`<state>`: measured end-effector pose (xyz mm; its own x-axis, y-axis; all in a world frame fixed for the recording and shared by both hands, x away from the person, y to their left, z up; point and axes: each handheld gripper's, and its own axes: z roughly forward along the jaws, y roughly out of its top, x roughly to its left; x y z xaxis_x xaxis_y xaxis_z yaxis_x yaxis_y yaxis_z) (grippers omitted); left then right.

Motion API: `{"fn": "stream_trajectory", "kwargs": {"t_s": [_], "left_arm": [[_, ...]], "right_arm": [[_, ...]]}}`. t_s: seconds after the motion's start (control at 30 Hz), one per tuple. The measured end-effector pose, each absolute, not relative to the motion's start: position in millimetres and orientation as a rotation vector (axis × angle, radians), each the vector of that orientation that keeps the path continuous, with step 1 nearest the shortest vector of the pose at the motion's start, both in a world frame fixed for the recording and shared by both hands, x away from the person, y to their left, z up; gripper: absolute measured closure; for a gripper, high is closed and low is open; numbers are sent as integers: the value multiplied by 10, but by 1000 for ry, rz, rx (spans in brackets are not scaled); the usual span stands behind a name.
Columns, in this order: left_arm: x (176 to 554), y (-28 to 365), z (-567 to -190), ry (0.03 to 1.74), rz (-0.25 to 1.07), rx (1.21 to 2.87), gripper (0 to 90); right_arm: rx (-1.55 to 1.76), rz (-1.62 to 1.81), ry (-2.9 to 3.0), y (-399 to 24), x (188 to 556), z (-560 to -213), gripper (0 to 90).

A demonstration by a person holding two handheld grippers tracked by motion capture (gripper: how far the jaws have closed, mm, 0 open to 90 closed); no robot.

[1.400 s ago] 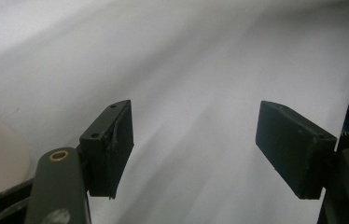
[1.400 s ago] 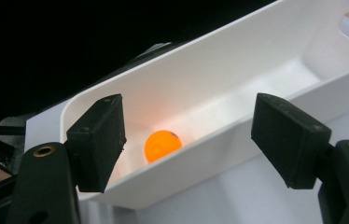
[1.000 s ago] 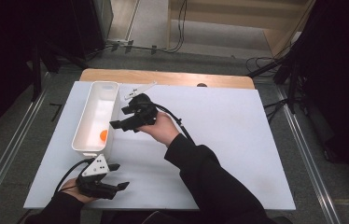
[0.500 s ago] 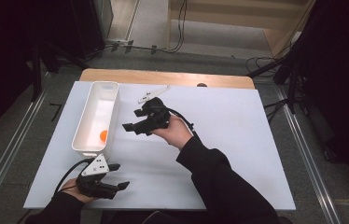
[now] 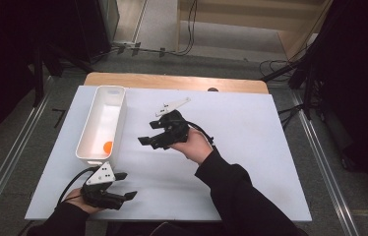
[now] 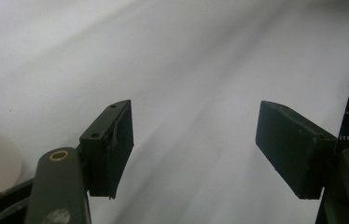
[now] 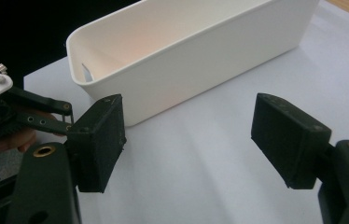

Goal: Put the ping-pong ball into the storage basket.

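A: Start with the high view. Where does everything sit?

B: The white bin (image 5: 102, 125) runs up the left half of the frame on the white table (image 5: 251, 147). An orange ball (image 5: 107, 146) lies inside at its near end, on the floor of the bin. The right gripper (image 5: 145, 139) is at mid-frame, just right of the bin and apart from it, jaws pointing toward it and spread with nothing between them. The left gripper (image 5: 125, 186) is at lower left near the table's edge, below the bin, jaws also apart and empty.

A: And the left gripper view?

B: Both black jaws rise from the bottom corners, wide, with bare table showing between them. A pale curved shape sits at the far left edge; I can't tell what it is.

A: The right gripper view?

B: The jaws stand well apart and hold nothing. The bin (image 7: 196, 51) stretches across the upper half, and the left gripper (image 7: 46, 114) shows at the left edge.

A: So how far along?

B: I'd judge the drop is done: ball in the bin, both tools empty. No other loose piece shows on the table, so little seems left.
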<state>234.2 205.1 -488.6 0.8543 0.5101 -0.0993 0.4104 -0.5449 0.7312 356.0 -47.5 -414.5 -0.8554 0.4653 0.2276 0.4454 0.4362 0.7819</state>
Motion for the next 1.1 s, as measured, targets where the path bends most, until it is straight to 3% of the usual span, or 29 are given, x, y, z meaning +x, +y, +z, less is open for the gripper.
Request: {"fn": "stream_trajectory", "kwargs": {"t_s": [1.1], "left_arm": [[2333, 2049, -4864, 641, 172, 2228, 280]], "right_arm": [[898, 1448, 2563, -1098, 3291, -4198, 247]]}}
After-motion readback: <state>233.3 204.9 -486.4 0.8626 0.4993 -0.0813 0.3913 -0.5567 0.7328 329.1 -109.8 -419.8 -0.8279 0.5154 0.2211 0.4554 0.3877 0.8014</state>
